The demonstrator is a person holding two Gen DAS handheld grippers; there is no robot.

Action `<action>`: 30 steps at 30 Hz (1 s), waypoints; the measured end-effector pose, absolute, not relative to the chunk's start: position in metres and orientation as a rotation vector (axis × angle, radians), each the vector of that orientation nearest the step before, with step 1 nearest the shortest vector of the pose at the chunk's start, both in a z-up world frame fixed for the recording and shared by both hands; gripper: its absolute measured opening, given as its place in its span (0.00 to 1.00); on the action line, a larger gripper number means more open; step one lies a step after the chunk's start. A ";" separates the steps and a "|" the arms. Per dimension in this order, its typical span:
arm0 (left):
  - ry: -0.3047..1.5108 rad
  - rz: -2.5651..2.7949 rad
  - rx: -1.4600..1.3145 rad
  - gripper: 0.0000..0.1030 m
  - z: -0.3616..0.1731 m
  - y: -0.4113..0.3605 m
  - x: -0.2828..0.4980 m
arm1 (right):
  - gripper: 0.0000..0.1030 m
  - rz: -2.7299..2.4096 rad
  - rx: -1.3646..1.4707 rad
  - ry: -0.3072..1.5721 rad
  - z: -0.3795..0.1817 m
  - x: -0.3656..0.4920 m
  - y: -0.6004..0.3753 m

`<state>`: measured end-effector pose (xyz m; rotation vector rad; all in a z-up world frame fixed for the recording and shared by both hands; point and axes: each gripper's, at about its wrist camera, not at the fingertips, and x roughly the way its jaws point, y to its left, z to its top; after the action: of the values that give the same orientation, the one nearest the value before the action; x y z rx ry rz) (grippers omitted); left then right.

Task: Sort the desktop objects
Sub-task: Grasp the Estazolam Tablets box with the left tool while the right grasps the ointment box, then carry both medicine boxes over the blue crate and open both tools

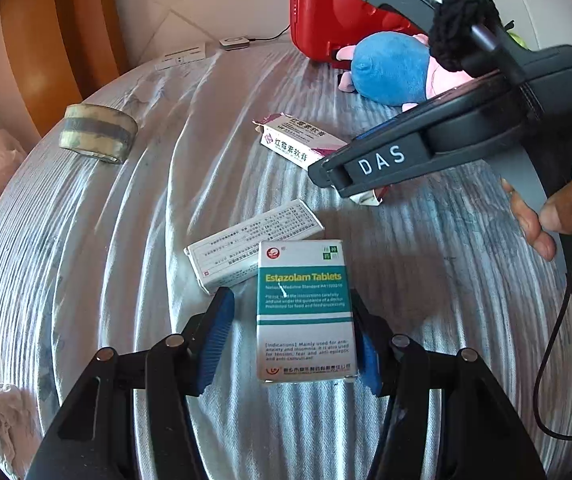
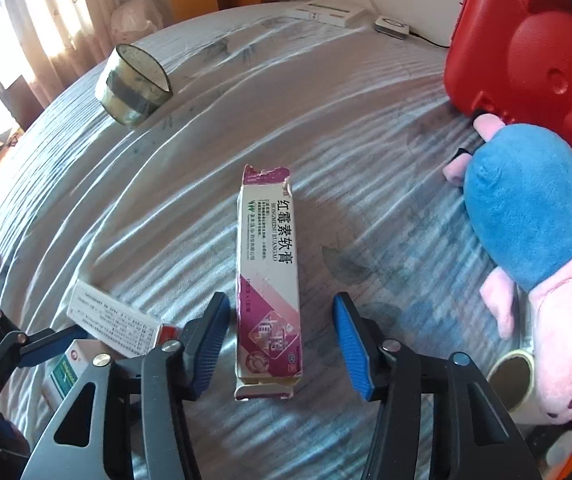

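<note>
Straddling a glossy teal-and-white Estazolam carton [image 1: 305,312] that lies on the rumpled striped cloth [image 1: 106,240], the left gripper [image 1: 292,336] has its ribbed blue pads spread wide, the right pad against the box edge, the left one clear. At 12 o'clock lies a flat white printed box [image 1: 252,242], touching the carton's top corner. The right gripper [image 2: 282,344] gapes around a torn purple-and-white ointment box [image 2: 268,280], touching neither side; a blue-and-pink plush [image 2: 534,240] lies at 2 o'clock, a tape roll [image 2: 132,88] at 11.
</note>
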<state>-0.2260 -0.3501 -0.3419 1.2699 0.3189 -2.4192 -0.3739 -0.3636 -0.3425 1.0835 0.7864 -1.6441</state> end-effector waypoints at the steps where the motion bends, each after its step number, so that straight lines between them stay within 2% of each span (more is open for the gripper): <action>1: 0.316 -2.434 1.275 0.46 -0.341 -0.350 -0.226 | 0.27 -1.637 1.086 0.780 -0.340 -0.375 -0.363; 2: 0.306 -2.445 1.281 0.35 -0.340 -0.349 -0.227 | 0.27 -1.635 1.090 0.759 -0.337 -0.375 -0.361; 12: 0.180 -2.556 1.211 0.35 -0.311 -0.332 -0.217 | 0.27 -1.772 1.022 0.628 -0.289 -0.367 -0.297; 20: -0.008 -2.703 1.101 0.35 -0.261 -0.301 -0.207 | 0.27 -1.938 0.966 0.481 -0.227 -0.346 -0.228; 26: -0.054 -2.848 1.089 0.35 -0.230 -0.271 -0.210 | 0.27 -2.117 0.916 0.382 -0.187 -0.333 -0.170; 30: -0.180 -2.997 1.020 0.35 -0.195 -0.235 -0.226 | 0.27 -2.279 0.880 0.308 -0.152 -0.328 -0.117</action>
<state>-0.2263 -0.2346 -0.1949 1.0200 -0.1800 -2.9965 -0.3285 -0.1168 -0.1519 0.8796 0.3078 -2.2785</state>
